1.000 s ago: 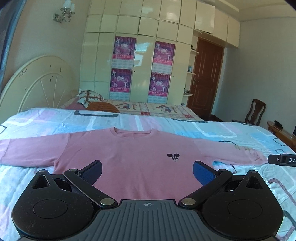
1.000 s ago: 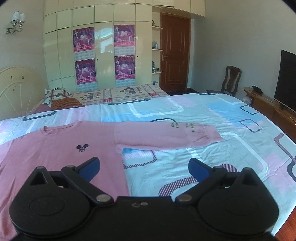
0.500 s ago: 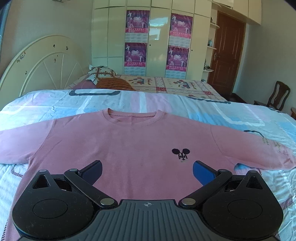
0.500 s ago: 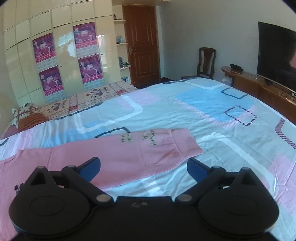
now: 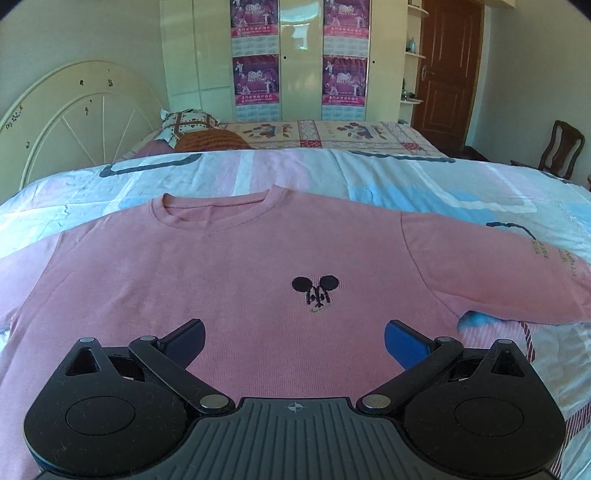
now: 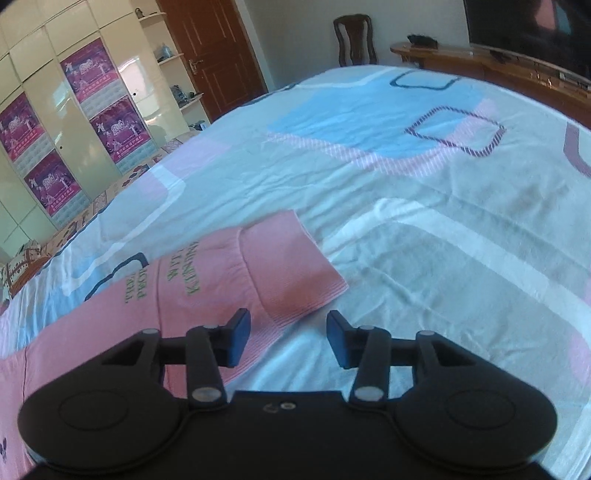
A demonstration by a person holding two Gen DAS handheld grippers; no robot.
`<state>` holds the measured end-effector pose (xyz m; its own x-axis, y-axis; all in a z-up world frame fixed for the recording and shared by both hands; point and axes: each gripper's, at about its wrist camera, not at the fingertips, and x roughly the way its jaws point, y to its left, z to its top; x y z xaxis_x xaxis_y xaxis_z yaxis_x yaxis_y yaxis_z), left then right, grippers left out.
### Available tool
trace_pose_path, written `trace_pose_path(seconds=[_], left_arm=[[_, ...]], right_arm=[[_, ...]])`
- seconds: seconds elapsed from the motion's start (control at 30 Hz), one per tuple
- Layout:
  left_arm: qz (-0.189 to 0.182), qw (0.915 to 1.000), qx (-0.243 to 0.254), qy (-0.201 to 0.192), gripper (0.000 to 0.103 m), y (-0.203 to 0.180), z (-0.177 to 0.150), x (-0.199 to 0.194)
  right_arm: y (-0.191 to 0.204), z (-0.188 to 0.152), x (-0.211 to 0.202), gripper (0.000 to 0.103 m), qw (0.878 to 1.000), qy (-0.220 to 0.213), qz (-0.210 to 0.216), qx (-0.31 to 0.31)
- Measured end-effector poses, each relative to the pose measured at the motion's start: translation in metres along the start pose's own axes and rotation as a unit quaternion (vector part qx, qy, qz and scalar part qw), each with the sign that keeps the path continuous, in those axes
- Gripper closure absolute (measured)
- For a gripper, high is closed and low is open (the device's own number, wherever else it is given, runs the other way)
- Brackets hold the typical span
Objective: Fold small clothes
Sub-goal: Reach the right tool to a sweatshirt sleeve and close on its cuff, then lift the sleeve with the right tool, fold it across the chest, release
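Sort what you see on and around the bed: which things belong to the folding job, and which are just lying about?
Job: pink sweatshirt, its sleeve cuff, left gripper, right gripper.

Lying about: pillows, chair, television.

Open bedspread is seen on every side of the flat pink shirt (image 5: 229, 273); nothing is raised near it.

Around the right tongs (image 6: 289, 338), whose jaws are parted over the edge of the sleeve cuff (image 6: 291, 273), bare bed cover (image 6: 424, 229) is offered ahead and to the right. The far side is bounded by a wooden cabinet (image 6: 480, 62) and a chair (image 6: 354, 37). Before the left tongs (image 5: 293, 341), spread wide above the shirt body, no object is met until the pillows (image 5: 199, 131), the headboard (image 5: 74, 122) and the wardrobe (image 5: 295, 59) beyond.
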<state>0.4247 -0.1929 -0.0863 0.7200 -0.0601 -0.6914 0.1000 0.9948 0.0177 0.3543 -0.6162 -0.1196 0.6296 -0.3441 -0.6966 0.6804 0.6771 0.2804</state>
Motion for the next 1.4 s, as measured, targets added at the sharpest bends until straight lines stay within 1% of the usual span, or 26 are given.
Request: trace_pose_path(seconds=[0.07, 0.13, 0.17, 0.3, 0.37, 0.43, 0.47, 0.53, 0.57, 0.6, 0.63, 0.7, 0.97, 1.1, 1.27, 1.4], left_arm=[[0.0, 1.0, 0.001, 0.003, 0.0, -0.005, 0.003, 0.005], [0.0, 1.0, 0.002, 0.005, 0.0, -0.008, 0.005, 0.007], [0.0, 1.0, 0.002, 0.006, 0.0, -0.01, 0.006, 0.007], [-0.002, 1.0, 0.003, 0.005, 0.0, -0.016, 0.011, 0.01], [-0.001, 1.0, 0.005, 0.005, 0.0, -0.019, 0.013, 0.009], [-0.001, 1.0, 0.005, 0.004, 0.0, -0.02, 0.016, 0.009], [0.0, 1.0, 0.004, 0.004, 0.0, -0.02, 0.017, 0.009], [0.001, 1.0, 0.006, 0.002, 0.0, -0.021, 0.018, 0.009], [0.003, 1.0, 0.007, 0.003, 0.0, -0.021, 0.018, 0.009], [0.003, 1.0, 0.006, 0.004, 0.0, -0.02, 0.018, 0.01], [0.003, 1.0, 0.006, 0.006, 0.0, -0.02, 0.018, 0.01], [0.005, 0.9999, 0.009, 0.008, 0.0, -0.02, 0.018, 0.01], [0.008, 0.9999, 0.007, 0.006, 0.0, -0.015, 0.019, 0.008], [0.008, 1.0, 0.0, 0.005, 0.0, -0.005, 0.017, 0.006], [0.007, 0.9999, -0.014, 0.005, 0.0, 0.016, 0.011, 0.004], [0.006, 0.9997, -0.025, 0.005, 0.0, 0.04, 0.006, 0.005]], right_arm=[[-0.011, 0.002, 0.009, 0.058, 0.999, 0.001, 0.022, 0.031], [-0.015, 0.004, 0.012, 0.058, 0.998, -0.003, 0.038, 0.045], [-0.015, 0.004, 0.013, 0.06, 0.998, -0.004, 0.041, 0.044], [-0.01, 0.005, 0.018, 0.075, 0.998, -0.002, 0.046, 0.033], [-0.01, 0.007, 0.02, 0.081, 0.998, 0.0, 0.049, 0.031], [-0.007, 0.01, 0.021, 0.095, 0.999, -0.002, 0.046, 0.016], [-0.005, 0.011, 0.018, 0.096, 0.999, -0.009, 0.039, 0.004], [0.002, 0.014, 0.005, 0.096, 0.998, -0.042, 0.035, -0.02], [0.006, 0.015, 0.001, 0.096, 0.997, -0.051, 0.027, -0.042], [0.011, 0.015, 0.004, 0.096, 0.997, -0.047, 0.014, -0.063], [0.011, 0.014, 0.011, 0.096, 0.997, -0.034, 0.003, -0.071], [0.005, 0.013, 0.023, 0.096, 0.998, -0.01, -0.005, -0.057], [0.002, 0.011, 0.023, 0.095, 0.998, -0.014, -0.003, -0.054], [0.008, 0.01, 0.021, 0.095, 0.998, -0.019, -0.01, -0.063], [0.025, 0.011, 0.013, 0.095, 0.995, -0.034, -0.018, -0.087], [0.05, 0.01, 0.001, 0.095, 0.993, -0.047, -0.011, -0.105]])
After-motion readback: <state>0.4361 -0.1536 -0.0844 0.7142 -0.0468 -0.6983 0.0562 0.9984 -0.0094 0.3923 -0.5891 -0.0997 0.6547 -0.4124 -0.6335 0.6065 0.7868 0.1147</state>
